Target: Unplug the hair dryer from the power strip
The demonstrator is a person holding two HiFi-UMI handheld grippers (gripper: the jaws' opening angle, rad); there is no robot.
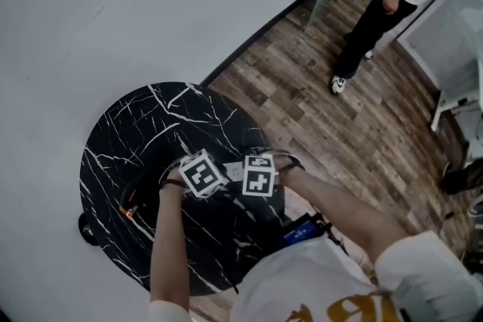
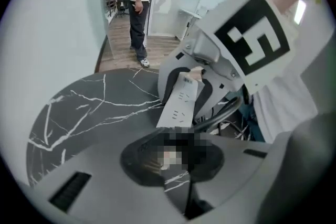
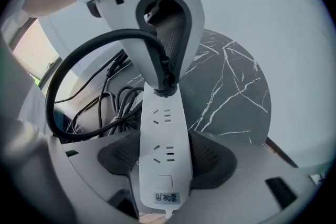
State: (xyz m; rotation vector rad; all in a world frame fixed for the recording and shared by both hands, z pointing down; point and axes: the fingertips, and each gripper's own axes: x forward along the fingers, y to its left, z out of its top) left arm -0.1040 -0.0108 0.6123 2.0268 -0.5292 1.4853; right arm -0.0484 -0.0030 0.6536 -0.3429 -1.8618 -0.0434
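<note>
Right tool [image 3: 165, 157] is clamped on the white power strip [image 3: 164, 136], a pad on each long edge, over the black marble table [image 3: 231, 81]. Only this tool's view shows the left tool [image 3: 160, 73] pinched shut on the black plug [image 3: 164, 87], still seated at the strip's far end, with its cord [image 3: 79, 60] looping off left. The left gripper view has a mosaic patch right between its own jaws. The head view gives just two marker cubes [image 1: 201, 173] side by side. Blue-printed label [image 3: 167, 197] at the strip's near end, too small to read
</note>
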